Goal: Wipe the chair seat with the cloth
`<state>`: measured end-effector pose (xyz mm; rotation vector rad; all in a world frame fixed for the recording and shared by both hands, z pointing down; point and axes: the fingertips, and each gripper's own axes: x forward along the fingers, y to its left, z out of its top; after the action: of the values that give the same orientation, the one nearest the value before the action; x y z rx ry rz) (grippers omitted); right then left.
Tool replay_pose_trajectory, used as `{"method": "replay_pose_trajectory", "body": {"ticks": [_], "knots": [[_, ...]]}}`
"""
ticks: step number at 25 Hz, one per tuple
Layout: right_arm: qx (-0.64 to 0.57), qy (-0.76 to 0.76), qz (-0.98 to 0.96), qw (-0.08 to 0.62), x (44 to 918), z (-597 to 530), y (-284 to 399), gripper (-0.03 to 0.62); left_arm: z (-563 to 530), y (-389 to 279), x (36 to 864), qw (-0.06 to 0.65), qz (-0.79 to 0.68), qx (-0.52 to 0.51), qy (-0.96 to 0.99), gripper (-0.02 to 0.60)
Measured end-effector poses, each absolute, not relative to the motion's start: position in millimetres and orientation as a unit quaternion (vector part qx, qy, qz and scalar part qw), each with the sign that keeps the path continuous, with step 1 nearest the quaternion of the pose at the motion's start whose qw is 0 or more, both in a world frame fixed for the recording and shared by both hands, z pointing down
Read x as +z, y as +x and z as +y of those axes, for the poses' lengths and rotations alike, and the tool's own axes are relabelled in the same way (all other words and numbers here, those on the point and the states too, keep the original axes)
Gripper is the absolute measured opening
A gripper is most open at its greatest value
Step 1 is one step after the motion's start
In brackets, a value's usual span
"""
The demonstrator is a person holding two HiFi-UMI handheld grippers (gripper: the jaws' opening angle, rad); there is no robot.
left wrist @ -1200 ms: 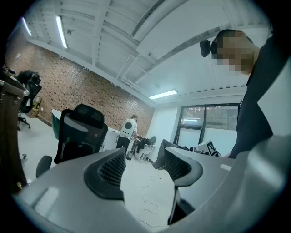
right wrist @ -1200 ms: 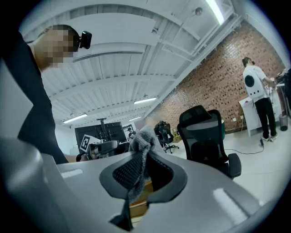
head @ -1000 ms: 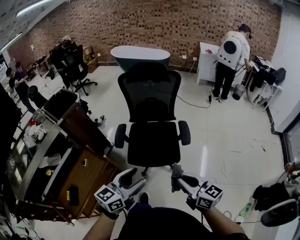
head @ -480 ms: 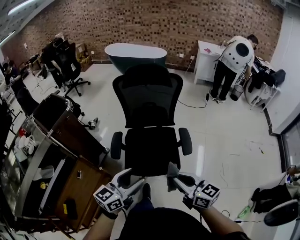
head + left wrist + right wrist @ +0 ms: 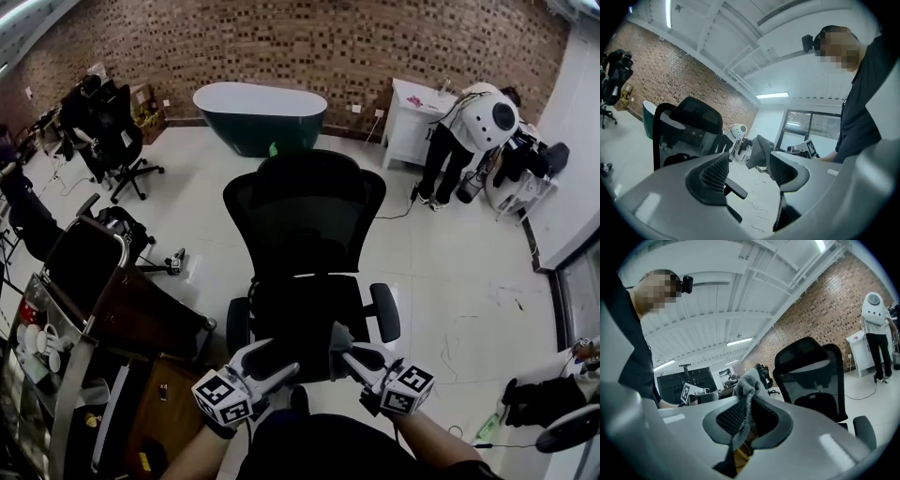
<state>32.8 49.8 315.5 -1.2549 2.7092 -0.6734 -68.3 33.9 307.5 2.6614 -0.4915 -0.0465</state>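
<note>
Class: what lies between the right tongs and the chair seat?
Only the grey cloth pinched in the right tongs; beyond it the chair seat stands clear, per the right gripper view.

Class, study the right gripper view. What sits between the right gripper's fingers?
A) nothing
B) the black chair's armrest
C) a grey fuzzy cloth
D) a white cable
C: the right gripper has its fingers closed on the grey fuzzy cloth, which bunches up above them.
</note>
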Motion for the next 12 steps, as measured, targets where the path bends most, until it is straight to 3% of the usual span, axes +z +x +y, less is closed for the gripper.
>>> {"method": "replay_pose_trajectory", "body": {"ticks": [12], "knots": [[-0.246,-0.395,0.885,0.012,346,-27,16,0.038,-33,-74,331,0.239,-0.188,-0.010,0.953,0.311]]}}
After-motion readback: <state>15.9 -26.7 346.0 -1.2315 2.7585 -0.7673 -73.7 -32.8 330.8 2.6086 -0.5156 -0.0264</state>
